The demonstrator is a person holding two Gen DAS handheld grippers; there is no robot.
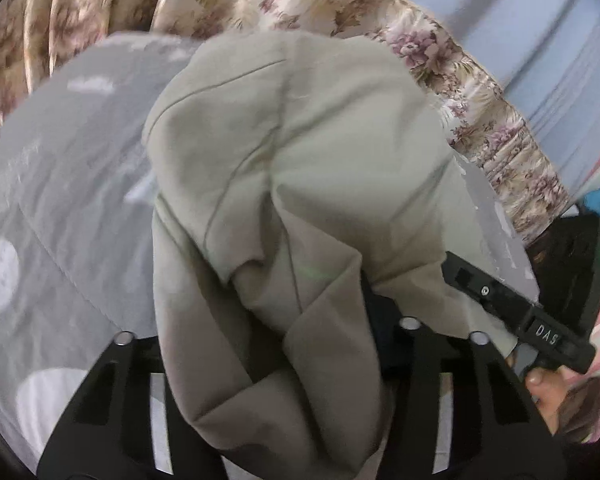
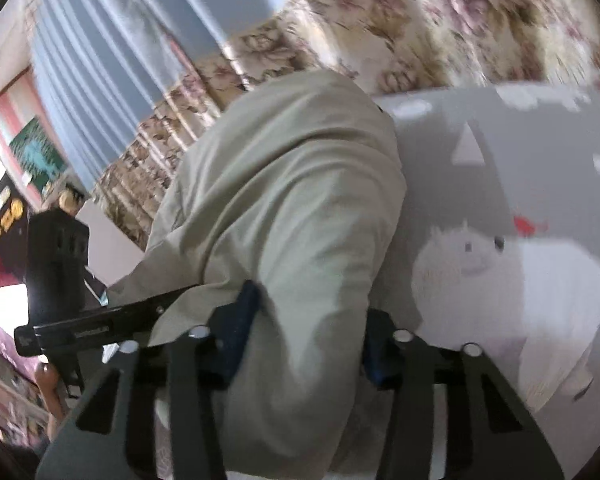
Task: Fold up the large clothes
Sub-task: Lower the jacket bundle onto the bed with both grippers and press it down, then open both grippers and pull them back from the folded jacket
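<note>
garment: beige-green top/jacket, bunched, held up off the grey patterned bedsheet; hangs fwd and down from both grippers, bulk ahead of the fingers.

left gripper: cloth fills the gap btw its fingers and spills back over the body; jaws look clamped on a thick fold, though the pads are mostly buried under fabric.

right gripper: blue-padded fingers pressed either side of a rolled part of the garment; closed on it, cloth passes straight thru the gap.

relative pos: right gripper shows at the left one's lower-right in the left wrist view; left gripper shows to the lower-left in the right wrist view. So the two sit close, side by side, fingers angled toward each other.

long axis: runs away from the fingers, toward the floral curtain; seams in left view run roughly fwd too.

key relation: both grips are near the same end of the garment, so the free length lies ahead/below, not btw them.

next move (judgement): prob. spread the grippers apart sideways to open the cloth flat, then lower it on the sheet.

nearer arm: neither clearly; both already on the cloth.

risk: thick bunch may slip or fold crooked.
</note>
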